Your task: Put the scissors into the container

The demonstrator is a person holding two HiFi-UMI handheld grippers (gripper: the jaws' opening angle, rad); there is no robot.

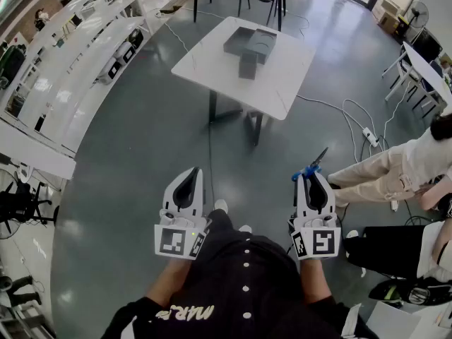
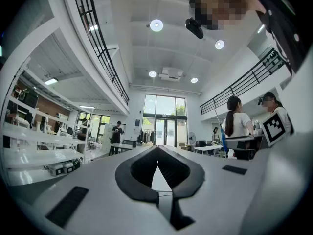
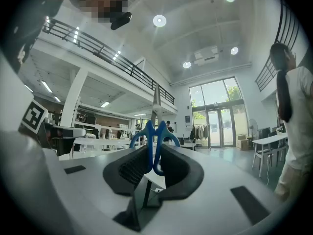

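My right gripper is held level at waist height and is shut on the blue handles of the scissors. The blades point forward and up, away from me. In the right gripper view the scissors stand upright between the dark pads of that gripper. My left gripper is level beside it, its fingertips meeting with nothing between them; the left gripper view shows it the same way. The grey container sits on a white table a few steps ahead of me.
A person sits at the right, and dark bags lie near my right side. A power strip and cables trail across the grey floor by the table. Long white shelves run along the left. Chairs stand at far right.
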